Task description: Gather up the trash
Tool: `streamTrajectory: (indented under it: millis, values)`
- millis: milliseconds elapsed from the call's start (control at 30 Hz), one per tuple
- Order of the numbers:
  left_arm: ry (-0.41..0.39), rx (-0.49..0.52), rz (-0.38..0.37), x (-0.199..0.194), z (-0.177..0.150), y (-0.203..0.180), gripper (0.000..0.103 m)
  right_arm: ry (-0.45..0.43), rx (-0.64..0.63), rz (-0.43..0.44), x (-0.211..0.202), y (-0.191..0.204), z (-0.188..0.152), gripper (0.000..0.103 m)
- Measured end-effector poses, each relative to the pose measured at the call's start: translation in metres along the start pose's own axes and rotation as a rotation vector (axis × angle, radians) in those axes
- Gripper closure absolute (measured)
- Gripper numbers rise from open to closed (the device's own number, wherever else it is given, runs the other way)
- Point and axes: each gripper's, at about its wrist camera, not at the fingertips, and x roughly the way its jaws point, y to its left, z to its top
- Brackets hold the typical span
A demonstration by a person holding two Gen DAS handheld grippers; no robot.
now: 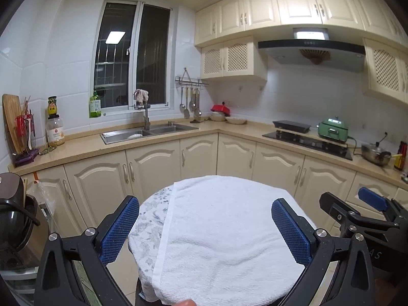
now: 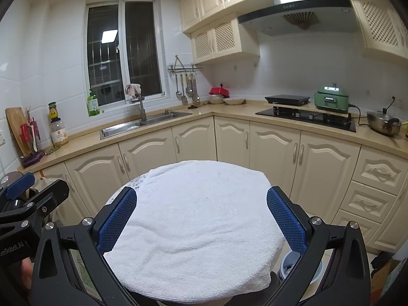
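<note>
Both grippers, left gripper (image 1: 205, 232) and right gripper (image 2: 201, 221), hover wide-fingered, empty, over the towel (image 1: 224, 229); no trash visible, so snagging cloth looks likely.

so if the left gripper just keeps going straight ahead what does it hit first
Probably the white towel lying between the open left gripper's fingers; if it passes above that, the lower cabinet doors come next. Depth is unclear.

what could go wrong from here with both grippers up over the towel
1. No trash shows on the white towel, so either gripper may pinch the cloth instead and drag it off the round table.
2. The left gripper and right gripper hang open side by side, close enough to knock each other.
3. A sweep toward the counter could hit the pot near its edge.
</note>
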Motion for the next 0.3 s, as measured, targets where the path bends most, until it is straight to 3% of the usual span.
streamTrajectory:
  millis: [300]
  values:
    - [-0.011,-0.010,-0.015,0.0024,0.0034,0.0006,0.001,0.007,0.003,0.010,0.0022,-0.0021,0.0003,0.000]
